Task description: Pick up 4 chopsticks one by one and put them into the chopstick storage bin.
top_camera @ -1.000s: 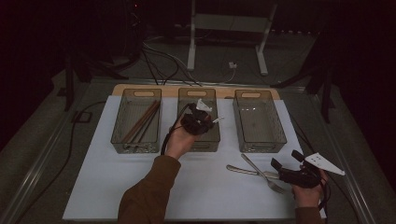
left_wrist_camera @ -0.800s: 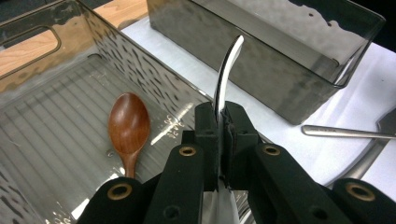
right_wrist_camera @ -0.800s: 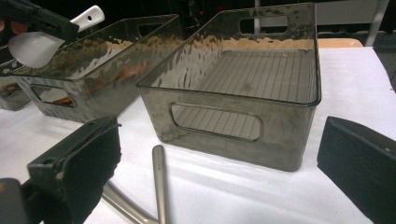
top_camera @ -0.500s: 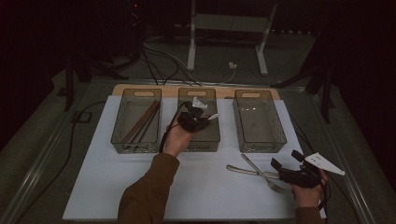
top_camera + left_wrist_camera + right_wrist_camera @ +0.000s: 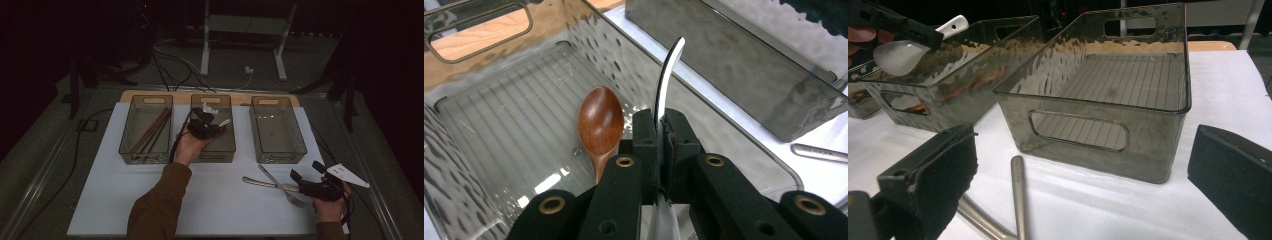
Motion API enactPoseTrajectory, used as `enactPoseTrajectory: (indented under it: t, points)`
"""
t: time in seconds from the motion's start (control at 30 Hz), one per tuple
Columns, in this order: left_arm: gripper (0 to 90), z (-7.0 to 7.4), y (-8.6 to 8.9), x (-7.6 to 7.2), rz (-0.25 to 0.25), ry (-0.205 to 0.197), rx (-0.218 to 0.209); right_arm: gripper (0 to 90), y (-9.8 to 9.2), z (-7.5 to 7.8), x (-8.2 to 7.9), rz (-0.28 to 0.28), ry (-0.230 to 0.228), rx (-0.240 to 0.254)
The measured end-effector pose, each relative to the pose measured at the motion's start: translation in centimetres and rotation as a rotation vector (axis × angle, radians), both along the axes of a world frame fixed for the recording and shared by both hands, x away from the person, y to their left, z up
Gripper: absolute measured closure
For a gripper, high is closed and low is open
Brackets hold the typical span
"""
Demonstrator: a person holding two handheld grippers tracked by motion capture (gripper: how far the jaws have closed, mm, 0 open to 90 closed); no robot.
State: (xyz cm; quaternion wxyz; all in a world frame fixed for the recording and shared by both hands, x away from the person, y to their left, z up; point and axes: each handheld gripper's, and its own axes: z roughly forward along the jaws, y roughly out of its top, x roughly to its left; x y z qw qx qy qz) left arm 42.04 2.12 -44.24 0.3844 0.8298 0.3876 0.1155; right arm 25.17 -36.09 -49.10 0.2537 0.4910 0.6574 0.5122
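Nearest the person, the right gripper (image 5: 311, 183) rests low on the white-covered desk (image 5: 120, 200) with its black fingers (image 5: 933, 175) spread wide and nothing between them. Just in front of it lie a metal fork (image 5: 282, 186) and a second long metal utensil (image 5: 262, 183), crossing each other on the desk and not yet sorted. Farther off stand three smoky clear plastic bins in a row. The right-hand bin (image 5: 276, 129) looks empty. Over the middle bin (image 5: 213, 131) the left gripper (image 5: 212, 125) hangs, its fingers (image 5: 644, 140) clamped tight on the thin handle of a white plastic spoon (image 5: 669, 70), not yet let go. A brown wooden spoon (image 5: 599, 125) already lies on that bin's ribbed floor. The left-hand bin (image 5: 146, 129) holds long brown wooden sticks (image 5: 152, 129), likely chopsticks. So the sorting seems partly done: one spoon is about to drop and two metal pieces remain. The room is dim, the white spoon's bowl is hidden behind the left gripper's fingers in the left gripper view, and the second metal utensil's working end is hard to make out.
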Motion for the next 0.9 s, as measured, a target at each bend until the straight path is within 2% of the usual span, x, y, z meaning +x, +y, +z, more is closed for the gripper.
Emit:
enactPoseTrajectory:
  t: [0.27,0.9]
  points:
    - [87.0,-0.4,0.3,0.4,0.040,0.016,-0.004,0.0,0.0,0.0,0.0,0.000,0.001,0.000]
    - [86.9,-1.3,1.2,1.4,0.099,0.059,0.005,0.0,0.0,0.0,0.0,0.001,0.003,0.001]
